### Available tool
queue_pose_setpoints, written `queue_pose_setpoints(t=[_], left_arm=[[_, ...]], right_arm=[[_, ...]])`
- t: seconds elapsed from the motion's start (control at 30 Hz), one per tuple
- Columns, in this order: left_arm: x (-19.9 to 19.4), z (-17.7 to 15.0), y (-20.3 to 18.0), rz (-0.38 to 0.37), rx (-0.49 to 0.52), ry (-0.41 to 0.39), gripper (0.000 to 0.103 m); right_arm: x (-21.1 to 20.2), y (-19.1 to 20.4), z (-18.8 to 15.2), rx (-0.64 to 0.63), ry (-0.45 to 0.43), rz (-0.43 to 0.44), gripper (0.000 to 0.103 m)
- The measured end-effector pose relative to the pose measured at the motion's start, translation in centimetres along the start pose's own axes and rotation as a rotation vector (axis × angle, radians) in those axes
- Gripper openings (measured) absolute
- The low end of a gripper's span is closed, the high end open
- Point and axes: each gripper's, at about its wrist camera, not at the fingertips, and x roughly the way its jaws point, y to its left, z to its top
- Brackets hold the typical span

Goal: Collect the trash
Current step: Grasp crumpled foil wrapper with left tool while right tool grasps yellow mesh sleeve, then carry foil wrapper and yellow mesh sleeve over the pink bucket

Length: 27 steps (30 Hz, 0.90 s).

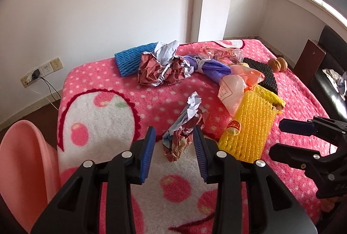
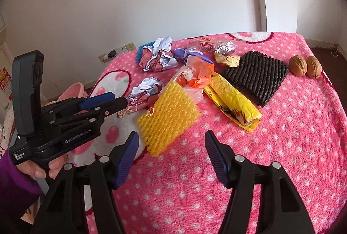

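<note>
Collecting has barely begun, judging by the blanket [image 2: 271, 147]: nearly all the trash lies on it. The left gripper [image 1: 174, 143] stands wide around a crumpled wrapper [image 1: 184, 132], pads not pressing. The right gripper [image 2: 171, 153] stands wide and empty near the yellow foam net [image 2: 169, 108]. A pink bin [image 1: 23, 169] waits at the left edge.

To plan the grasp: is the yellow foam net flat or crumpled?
Flat: the yellow foam net lies spread on the blanket, its ribbed surface unfolded.
</note>
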Motion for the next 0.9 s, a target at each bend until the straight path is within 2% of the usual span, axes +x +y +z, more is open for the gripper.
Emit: queue_pose_setpoints(t=[0.1, 0.27, 0.37, 0.4, 0.5, 0.53, 0.6, 0.7, 0.9], left_arm=[[1.2, 0.0, 0.6, -0.012, -0.023, 0.029, 0.036], [1.5, -0.3, 1.0, -0.045, -0.061, 0.038, 0.036], [1.1, -0.5, 0.9, -0.045, -0.064, 0.03, 0.024], [0.9, -0.6, 0.9, -0.043, -0.071, 0.024, 0.019], [0.4, -0.8, 1.1, -0.056, -0.113, 0.016, 0.016], [0.2, -0.9, 1.2, -0.058, -0.124, 0.014, 0.01], [-0.1, -1.2, 1.2, -0.047, -0.135, 0.01, 0.01], [-0.9, -1.5, 1.3, -0.04, -0.155, -0.002, 0.01], [-3.0, -2.0, 1.8, -0.029, -0.199, -0.041, 0.009]], right_arm=[[0.5, -0.2, 0.1, 0.022, 0.015, 0.016, 0.063], [2.2, -0.5, 0.6, 0.057, 0.04, 0.031, 0.056], [2.9, -0.6, 0.7, 0.07, 0.057, 0.041, 0.049], [3.1, -0.7, 0.6, 0.077, 0.061, 0.043, 0.046], [3.8, -0.7, 0.8, 0.099, 0.071, 0.045, 0.034], [3.9, -0.8, 0.8, 0.106, 0.072, 0.043, 0.026], [4.0, -0.9, 0.8, 0.121, 0.075, 0.046, 0.015], [3.4, -0.7, 0.8, 0.114, 0.061, 0.051, 0.008], [1.8, 0.2, 0.6, 0.066, 0.021, 0.048, 0.007]])
